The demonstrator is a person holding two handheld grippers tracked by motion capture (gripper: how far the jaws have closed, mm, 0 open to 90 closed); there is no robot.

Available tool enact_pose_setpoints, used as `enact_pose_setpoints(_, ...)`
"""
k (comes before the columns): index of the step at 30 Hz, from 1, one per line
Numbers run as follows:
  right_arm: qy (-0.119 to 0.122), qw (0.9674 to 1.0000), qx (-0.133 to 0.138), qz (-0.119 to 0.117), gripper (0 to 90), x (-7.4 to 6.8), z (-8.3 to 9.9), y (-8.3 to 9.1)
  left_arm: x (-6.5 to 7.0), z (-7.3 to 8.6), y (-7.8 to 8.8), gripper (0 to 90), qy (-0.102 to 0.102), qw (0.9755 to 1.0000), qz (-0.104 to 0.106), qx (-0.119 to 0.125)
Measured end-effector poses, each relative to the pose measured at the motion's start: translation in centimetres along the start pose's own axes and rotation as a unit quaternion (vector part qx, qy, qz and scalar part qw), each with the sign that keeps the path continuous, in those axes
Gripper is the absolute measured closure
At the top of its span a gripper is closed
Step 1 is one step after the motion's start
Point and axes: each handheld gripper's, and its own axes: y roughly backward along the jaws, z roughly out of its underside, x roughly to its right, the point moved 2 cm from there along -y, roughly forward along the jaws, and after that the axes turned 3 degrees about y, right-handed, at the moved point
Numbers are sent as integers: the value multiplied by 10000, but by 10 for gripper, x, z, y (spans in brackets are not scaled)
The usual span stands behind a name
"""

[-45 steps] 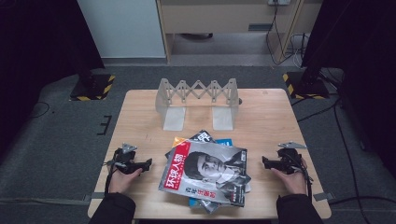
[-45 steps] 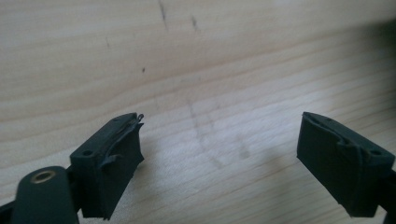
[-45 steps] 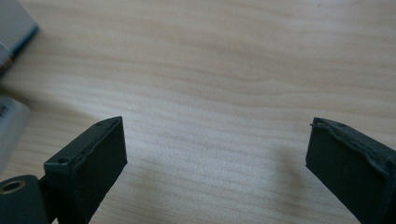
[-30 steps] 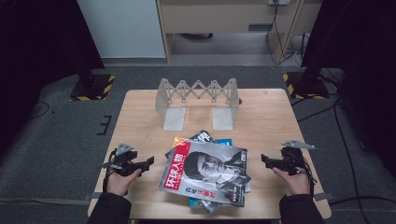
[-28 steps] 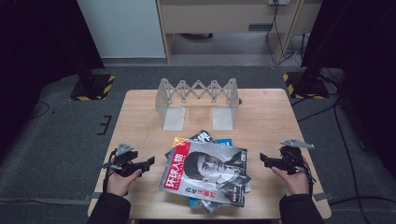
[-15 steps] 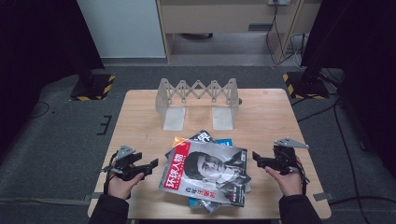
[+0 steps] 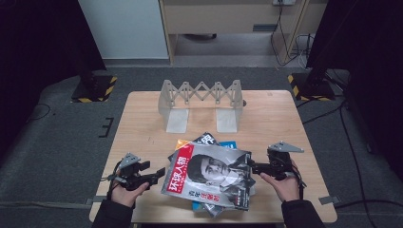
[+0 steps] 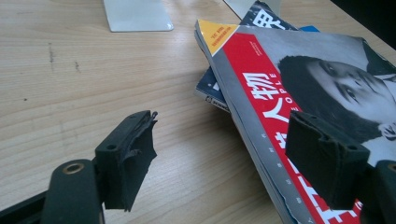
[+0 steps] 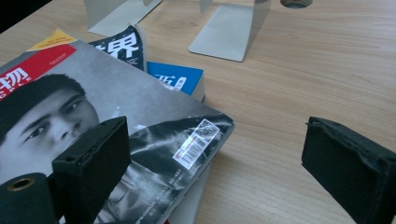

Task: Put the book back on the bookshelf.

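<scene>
We see a loose pile of magazines near the front edge of the table (image 7: 142,123), about in its middle, and the top magazine (image 7: 209,173) with a red title band and a portrait on its cover is the thing we reach for. The left gripper (image 7: 159,175) comes to its left edge with the jaws apart; they have just been closing a little, and in the left gripper view one pad stands above the red band of the cover (image 8: 261,93) while the other stands beside it over bare wood, so nothing is pinched yet. The right gripper (image 7: 252,167) stands at the right edge with jaws wide apart, one pad over the barcode corner (image 9: 196,140), the other over the wood. We judge the magazine light but floppy, and its glossy cover probably slippery. It seems best to take it at the bound spine side, where it is stiffest, though we cannot tell for sure which edge that is. A grip on a single corner may let it sag and drag the magazines below. The folding bookstand (image 7: 202,102) waits at the back edge.
</scene>
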Motion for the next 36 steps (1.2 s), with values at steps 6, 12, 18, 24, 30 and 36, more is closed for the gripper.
enact_pose_setpoints(6, 15, 10000, -21, -12, 84, -6, 3, 2, 8, 4, -4, 250, -4, 9998, 142, -132)
enact_pose_setpoints(12, 0, 9999, -31, -141, 84, -15, 4, 0, 14, 6, -8, 263, 50, 9993, 280, -259)
enact_pose_setpoints(18, 71, 9996, -95, -270, 86, -24, 6, -5, 17, 9, -13, 283, 120, 9983, 390, -413)
enact_pose_setpoints(24, 153, 9991, -130, -364, 87, -32, 9, -9, 24, 13, -19, 302, 33, 9972, 455, -589)
enact_pose_setpoints(30, 176, 9989, -182, -387, 87, -34, 13, -12, 26, 15, -24, 301, 112, 9956, 571, -729)
enact_pose_setpoints(36, 254, 9984, -294, -401, 86, -36, 17, -17, 26, 17, -30, 279, 207, 9938, 730, -814)
